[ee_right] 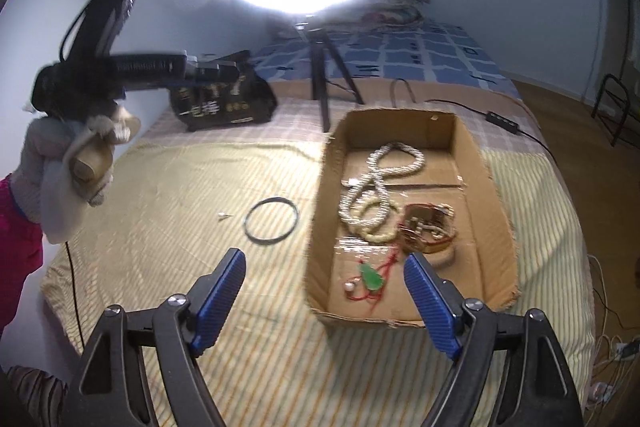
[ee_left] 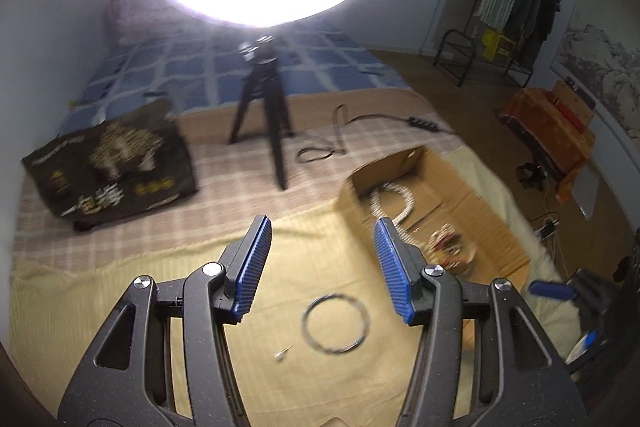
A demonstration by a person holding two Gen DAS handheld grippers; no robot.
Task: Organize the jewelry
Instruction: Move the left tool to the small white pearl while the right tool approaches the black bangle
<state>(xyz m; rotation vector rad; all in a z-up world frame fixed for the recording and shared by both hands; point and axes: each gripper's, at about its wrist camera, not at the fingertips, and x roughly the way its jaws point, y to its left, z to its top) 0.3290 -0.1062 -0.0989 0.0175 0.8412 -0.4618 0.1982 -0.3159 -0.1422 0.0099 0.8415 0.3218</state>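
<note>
A dark ring-shaped bangle (ee_left: 335,321) lies on the yellow striped cloth (ee_left: 120,291), with a tiny pale earring (ee_left: 282,353) to its left. My left gripper (ee_left: 322,231) is open and empty, held above and before the bangle. The cardboard box (ee_right: 486,183) holds a pearl necklace (ee_right: 380,183), a brown bracelet bundle (ee_right: 430,229) and a green pendant on red cord (ee_right: 372,277). My right gripper (ee_right: 324,265) is open and empty at the box's near left corner. The bangle (ee_right: 272,221) and earring (ee_right: 222,215) also show in the right wrist view.
A ring light on a black tripod (ee_left: 264,107) stands behind the cloth. A dark printed bag (ee_left: 112,163) lies at the left. A cable with a switch (ee_right: 502,119) runs behind the box. The left gripper's body and gloved hand (ee_right: 76,155) show at the left.
</note>
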